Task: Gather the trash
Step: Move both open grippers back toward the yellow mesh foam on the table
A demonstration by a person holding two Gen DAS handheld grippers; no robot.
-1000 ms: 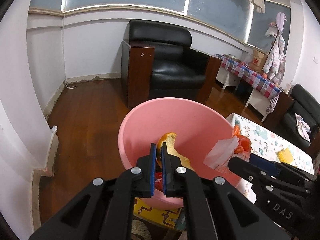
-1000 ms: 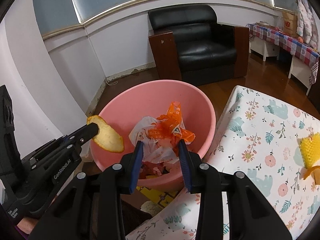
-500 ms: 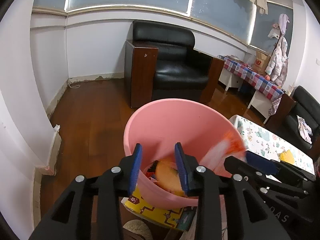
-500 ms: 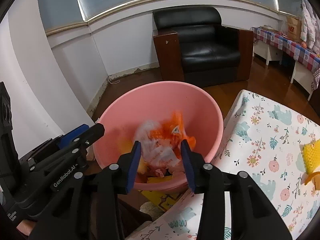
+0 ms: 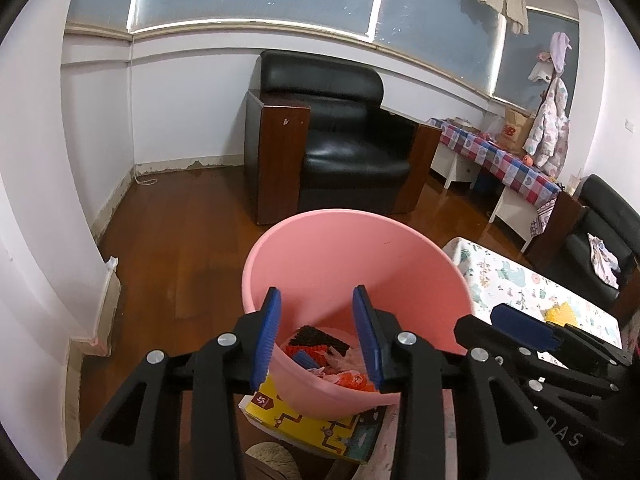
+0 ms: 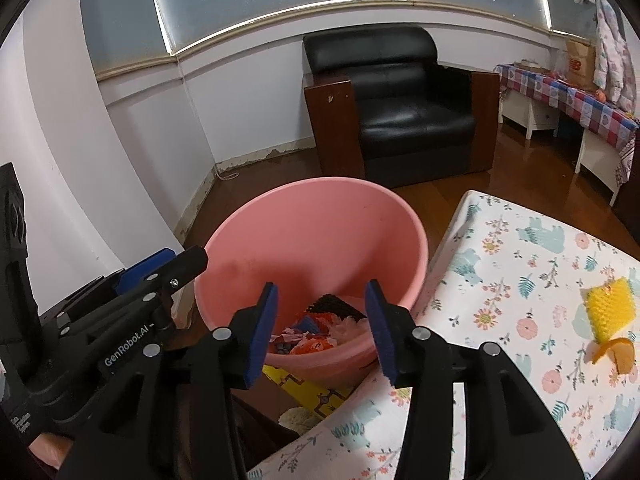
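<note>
I held both grippers over the round pink plastic basin (image 5: 352, 264): left gripper (image 5: 316, 336) jaws had just spread, right gripper (image 6: 322, 328) jaws spread, both empty. Crumpled wrapper trash (image 6: 316, 332) lay inside. The yellow textured scrap (image 6: 610, 308) remained on the floral-cloth counter (image 6: 520, 280); reaching carelessly could tip the basin.

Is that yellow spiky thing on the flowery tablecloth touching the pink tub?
Apart. In the right wrist view the yellow spiky thing lies far right on the tablecloth, with patterned cloth between it and the pink tub.
</note>
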